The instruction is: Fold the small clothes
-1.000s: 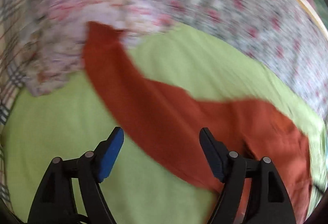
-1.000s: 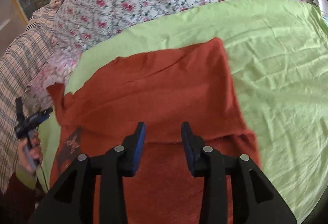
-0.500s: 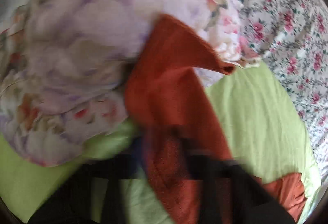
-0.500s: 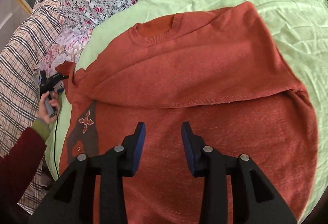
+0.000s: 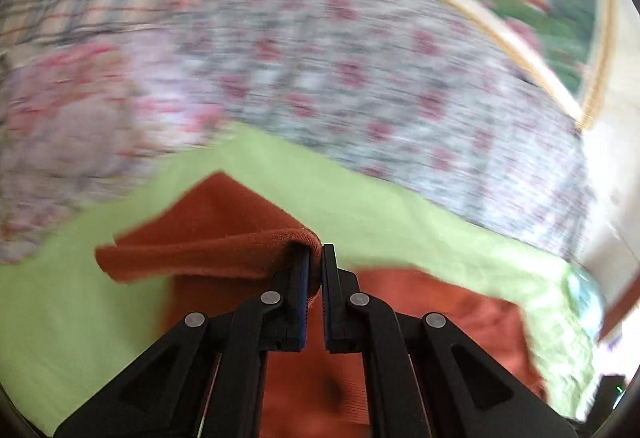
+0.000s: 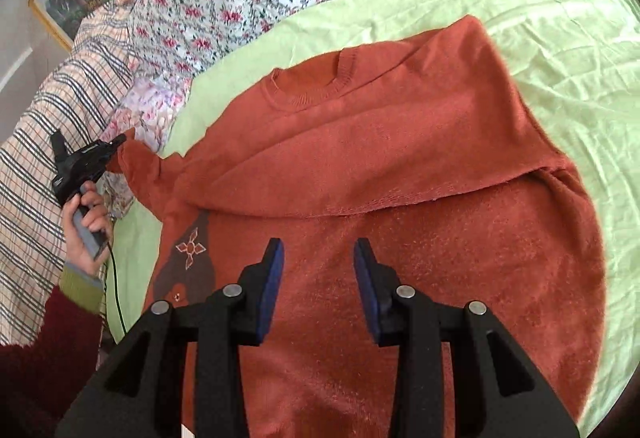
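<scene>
A rust-orange knitted sweater [image 6: 400,173] is spread on a light green sheet [image 6: 560,49], its sleeve end [image 5: 224,234] pinched between the nearly closed fingers of the left gripper [image 5: 315,266], while the right gripper [image 6: 318,258] is held wide apart above the sweater's body, gripping nothing.

1. The left wrist camera looks forward along its gripper's fingers [image 5: 276,290], low and very close to an orange sweater [image 5: 224,234], facing a floral cover [image 5: 360,69]; the view is blurred.
2. The right wrist camera looks down from higher up.
3. Both views share the sweater, a green sheet [image 6: 560,37] and the floral cover.
</scene>
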A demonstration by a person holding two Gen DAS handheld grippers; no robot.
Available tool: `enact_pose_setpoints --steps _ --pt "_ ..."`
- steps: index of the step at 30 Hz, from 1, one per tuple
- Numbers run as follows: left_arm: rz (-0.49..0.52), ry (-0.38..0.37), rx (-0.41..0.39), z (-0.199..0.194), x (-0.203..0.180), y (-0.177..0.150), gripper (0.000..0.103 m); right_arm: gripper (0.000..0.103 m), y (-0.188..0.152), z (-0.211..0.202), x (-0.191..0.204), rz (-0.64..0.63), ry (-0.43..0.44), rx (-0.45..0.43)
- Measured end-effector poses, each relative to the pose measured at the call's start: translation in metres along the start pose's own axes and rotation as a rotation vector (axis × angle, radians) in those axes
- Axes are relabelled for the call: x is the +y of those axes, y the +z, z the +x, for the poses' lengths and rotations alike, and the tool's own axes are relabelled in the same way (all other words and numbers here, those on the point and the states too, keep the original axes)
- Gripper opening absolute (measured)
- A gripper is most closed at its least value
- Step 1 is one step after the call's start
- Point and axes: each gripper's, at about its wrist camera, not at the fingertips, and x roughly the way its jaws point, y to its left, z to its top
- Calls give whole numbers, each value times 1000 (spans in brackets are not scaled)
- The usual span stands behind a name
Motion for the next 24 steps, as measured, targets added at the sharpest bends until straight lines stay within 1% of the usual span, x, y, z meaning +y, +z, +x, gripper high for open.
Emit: enact_pose_setpoints --steps 1,4,5,7,11,15,17,20,22,24 --pt "20 -52 17 3 -26 -9 3 38 -1 -4 -1 4 -2 -7" --pt "79 -160 75 18 -89 -35 3 38 -3 -16 -9 26 -8 -28" --pt "94 -175 94 20 -104 -46 3 38 -4 -20 -13 35 -10 -35" --pt "138 -211 167 35 -143 -75 3 38 -5 -29 -22 54 -25 -51" --pt "207 -241 267 70 -193 -118 2 38 -8 -41 -41 92 -45 -71" --pt "254 -236 336 95 -218 -153 2 38 -11 -46 -53 117 -60 -79" --pt "257 -236 372 111 -219 -163 3 38 -12 -47 -57 126 -63 -80" --pt "262 -235 410 123 -219 -172 4 38 -12 -47 -58 132 -64 -83" --pt "261 -240 434 124 -214 -174 8 38 -11 -46 -57 129 -62 -82" --pt "264 -241 446 118 -208 -175 18 38 -9 -45 -53 118 -60 -80"
